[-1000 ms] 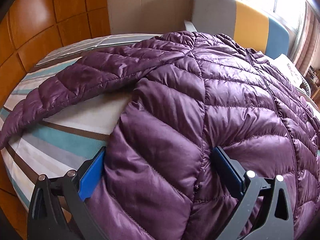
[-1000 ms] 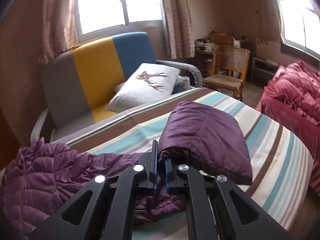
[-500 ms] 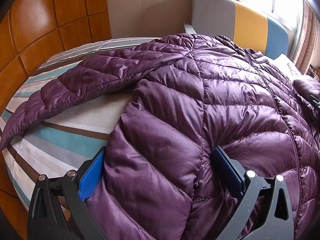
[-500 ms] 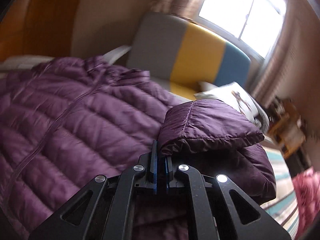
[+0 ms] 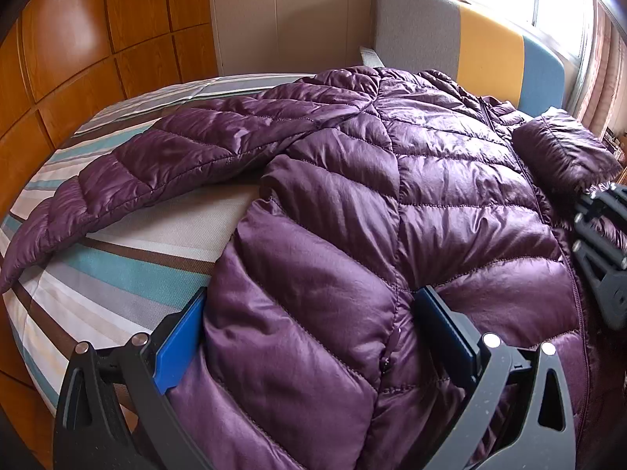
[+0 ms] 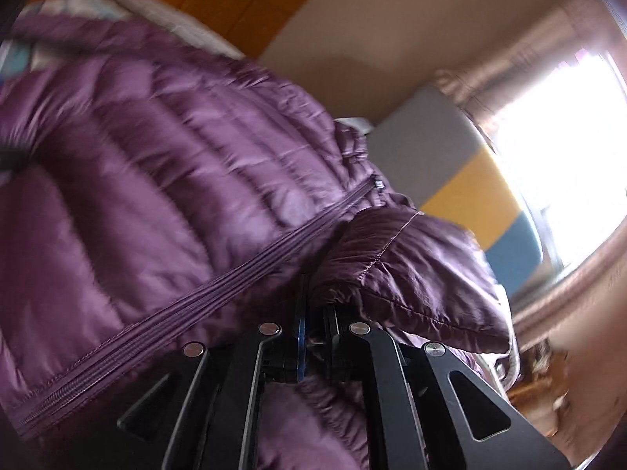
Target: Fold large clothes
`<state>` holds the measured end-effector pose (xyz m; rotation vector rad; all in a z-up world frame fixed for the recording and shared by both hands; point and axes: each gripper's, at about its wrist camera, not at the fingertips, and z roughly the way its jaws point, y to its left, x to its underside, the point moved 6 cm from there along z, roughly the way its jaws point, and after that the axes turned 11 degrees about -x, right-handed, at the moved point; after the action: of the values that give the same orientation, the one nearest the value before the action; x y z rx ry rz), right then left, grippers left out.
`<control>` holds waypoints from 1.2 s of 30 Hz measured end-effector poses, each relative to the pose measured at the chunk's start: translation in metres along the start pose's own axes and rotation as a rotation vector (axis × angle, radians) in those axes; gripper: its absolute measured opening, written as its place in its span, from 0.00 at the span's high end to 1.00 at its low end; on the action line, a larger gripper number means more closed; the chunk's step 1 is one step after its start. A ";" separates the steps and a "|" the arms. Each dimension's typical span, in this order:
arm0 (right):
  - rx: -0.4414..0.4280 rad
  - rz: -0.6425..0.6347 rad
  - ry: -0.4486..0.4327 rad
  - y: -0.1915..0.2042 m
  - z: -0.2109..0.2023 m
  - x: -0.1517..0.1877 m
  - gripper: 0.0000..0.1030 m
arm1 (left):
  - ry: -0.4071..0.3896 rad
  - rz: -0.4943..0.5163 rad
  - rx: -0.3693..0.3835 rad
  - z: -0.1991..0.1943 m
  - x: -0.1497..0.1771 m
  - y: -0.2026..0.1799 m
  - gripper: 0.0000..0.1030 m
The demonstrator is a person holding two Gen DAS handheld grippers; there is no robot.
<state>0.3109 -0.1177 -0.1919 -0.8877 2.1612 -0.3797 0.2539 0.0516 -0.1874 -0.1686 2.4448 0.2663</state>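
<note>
Left wrist view: the right gripper (image 5: 584,196), pinching the sleeve (image 5: 564,152), had swung in over the purple jacket (image 5: 352,215) (earlier it was over bare bedding). The left gripper (image 5: 309,337) stood spread around the hem. The jacket lay on a striped bed (image 5: 117,274) before a sofa (image 5: 490,51).

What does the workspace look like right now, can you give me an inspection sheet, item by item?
Surface: striped bed cover, partly bare on the left.
Job's things: purple puffer jacket lying front up, zipped; left sleeve spread outward; right sleeve cuff lifted over the front.
Clutter: nothing seen.
Grippers: left gripper wide open, straddling a bulge of the jacket's side; right gripper shut on the sleeve cuff.
Cables: nothing seen.
Surroundings: grey, yellow and blue sofa, wood panel wall, bright window.
</note>
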 end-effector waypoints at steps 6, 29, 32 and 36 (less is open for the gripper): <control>-0.036 0.071 0.011 -0.009 -0.014 0.007 0.82 | 0.000 0.000 -0.001 0.000 0.000 0.000 0.02; -0.274 0.752 -0.107 -0.087 0.000 0.014 0.62 | -0.001 0.000 0.000 0.000 0.000 0.000 0.02; -0.348 0.672 -0.159 -0.067 -0.001 -0.022 0.62 | 0.000 0.002 -0.003 0.000 -0.001 0.000 0.02; -0.410 0.633 -0.161 -0.048 -0.009 -0.032 0.62 | 0.022 0.005 -0.004 0.000 -0.003 0.001 0.02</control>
<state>0.3421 -0.1295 -0.1435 -0.3758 2.2609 0.4447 0.2561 0.0523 -0.1852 -0.1679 2.4670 0.2732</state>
